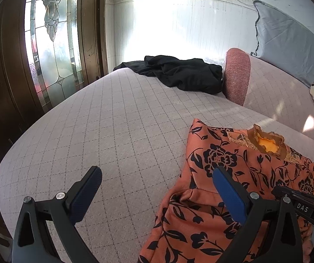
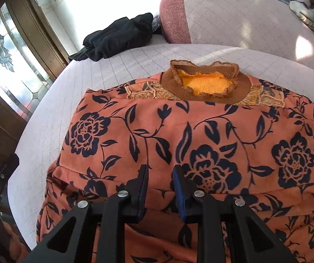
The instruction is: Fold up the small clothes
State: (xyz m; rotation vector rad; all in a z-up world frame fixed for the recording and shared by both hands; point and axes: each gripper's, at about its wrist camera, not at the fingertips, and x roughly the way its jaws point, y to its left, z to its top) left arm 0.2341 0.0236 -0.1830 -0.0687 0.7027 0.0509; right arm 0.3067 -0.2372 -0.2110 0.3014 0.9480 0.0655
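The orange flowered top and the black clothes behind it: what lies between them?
Only bare quilted sofa cover separates the orange flowered top from the black clothes; both views show it.

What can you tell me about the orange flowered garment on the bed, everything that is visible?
The orange garment is a soft, fleecy-looking top printed with dark navy roses and leaves. It has a ribbed brown collar with a yellow fuzzy lining, and lace-like trim beside it. It lies partly folded on the quilted grey bed cover, collar toward the pink headboard. The right claw, jaws narrow, is over its middle; whether it pinches cloth is unclear.
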